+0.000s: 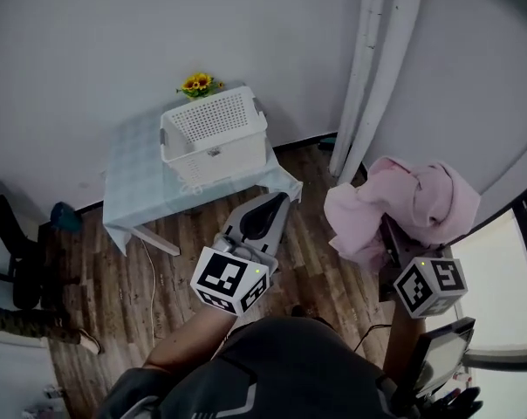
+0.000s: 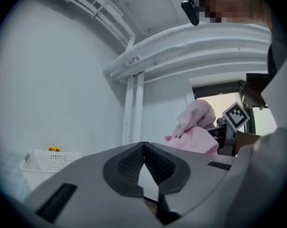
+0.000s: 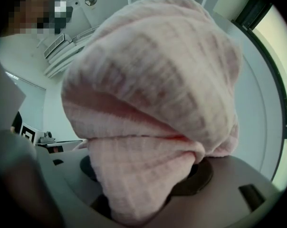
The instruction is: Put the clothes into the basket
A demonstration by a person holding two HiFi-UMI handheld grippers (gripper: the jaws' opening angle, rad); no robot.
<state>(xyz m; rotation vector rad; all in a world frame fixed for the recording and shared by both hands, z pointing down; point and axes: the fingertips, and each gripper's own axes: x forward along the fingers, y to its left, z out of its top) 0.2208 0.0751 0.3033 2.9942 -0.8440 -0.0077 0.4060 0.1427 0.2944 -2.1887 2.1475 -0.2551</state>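
Gripping a bunched pink cloth (image 1: 403, 203), the right gripper (image 1: 390, 241) has its jaws clamped on the lower folds, which bulge over both pads and cover them in the right gripper view. Cloth forms a rounded lump with no clear long axis, a little wider than tall in the head view, held in the air well to the right of the basket (image 1: 215, 133). Basket stands upright, mouth up, on a small table (image 1: 128, 182) by the wall, its long side running across the picture, flowers (image 1: 198, 84) just behind it. Left gripper (image 1: 265, 209) points toward the table, jaws closed tip to tip on nothing
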